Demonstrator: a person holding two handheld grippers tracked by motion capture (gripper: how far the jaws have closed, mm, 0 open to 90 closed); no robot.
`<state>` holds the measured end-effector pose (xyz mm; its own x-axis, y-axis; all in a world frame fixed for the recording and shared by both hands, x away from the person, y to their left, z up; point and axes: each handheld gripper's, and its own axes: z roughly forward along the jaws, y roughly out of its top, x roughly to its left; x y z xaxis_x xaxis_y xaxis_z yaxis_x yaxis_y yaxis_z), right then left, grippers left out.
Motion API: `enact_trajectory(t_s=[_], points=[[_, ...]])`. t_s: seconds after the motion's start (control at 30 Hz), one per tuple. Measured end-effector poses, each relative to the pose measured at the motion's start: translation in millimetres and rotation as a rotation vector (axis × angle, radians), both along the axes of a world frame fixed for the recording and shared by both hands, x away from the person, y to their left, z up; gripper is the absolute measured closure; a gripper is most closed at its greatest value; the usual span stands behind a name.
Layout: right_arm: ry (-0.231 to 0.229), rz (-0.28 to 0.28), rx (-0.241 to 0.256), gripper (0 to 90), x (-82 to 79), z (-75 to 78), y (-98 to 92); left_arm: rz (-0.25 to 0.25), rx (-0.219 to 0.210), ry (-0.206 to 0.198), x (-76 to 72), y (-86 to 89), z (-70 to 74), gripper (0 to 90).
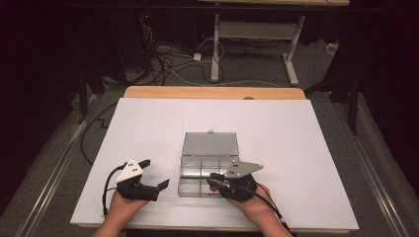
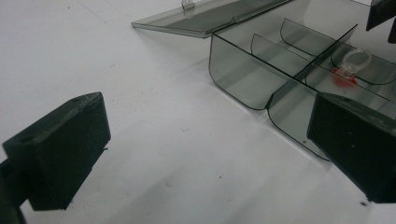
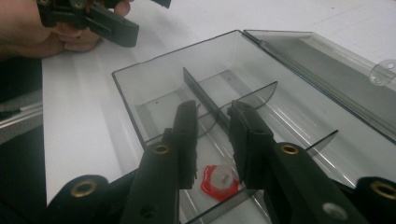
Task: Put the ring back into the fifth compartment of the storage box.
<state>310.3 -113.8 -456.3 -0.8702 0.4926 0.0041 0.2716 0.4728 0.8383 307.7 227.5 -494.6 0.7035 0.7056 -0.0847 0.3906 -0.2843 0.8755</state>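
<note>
The right gripper (image 3: 212,135), jaws narrowly parted and empty, hovers over a red-based ring (image 3: 218,181) lying in a near compartment of the open organizer box (image 1: 190,174). The left gripper (image 1: 153,175) waits wide open on the left. Next seems to be lowering and closing on the ring.

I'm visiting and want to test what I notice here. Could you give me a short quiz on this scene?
1. True or false: the lid of the clear compartment box is open.
2. Which gripper is over the box: A left, B right?
3. What colour is the base of the small ring-shaped item in the box?

Key: 1 true; 2 B; 3 red.
</note>
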Motion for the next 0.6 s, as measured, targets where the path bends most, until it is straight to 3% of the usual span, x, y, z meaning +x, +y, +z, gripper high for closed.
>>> enact_trajectory(t_s=[0.33, 0.47, 0.6], points=[[0.039, -0.040, 0.063, 53.3, 4.3, 1.6, -19.5, -0.002, -0.001, 0.000, 0.0, -0.1, 0.0, 0.0], [0.007, -0.071, 0.056, 40.6, 2.1, 2.0, -23.8, -0.002, 0.000, 0.000, 0.0, -0.1, 0.0, 0.0], [0.004, -0.089, 0.074, 29.1, 2.3, 1.5, -31.0, -0.002, 0.000, 0.000, 0.1, -0.2, -0.1, 0.0]])
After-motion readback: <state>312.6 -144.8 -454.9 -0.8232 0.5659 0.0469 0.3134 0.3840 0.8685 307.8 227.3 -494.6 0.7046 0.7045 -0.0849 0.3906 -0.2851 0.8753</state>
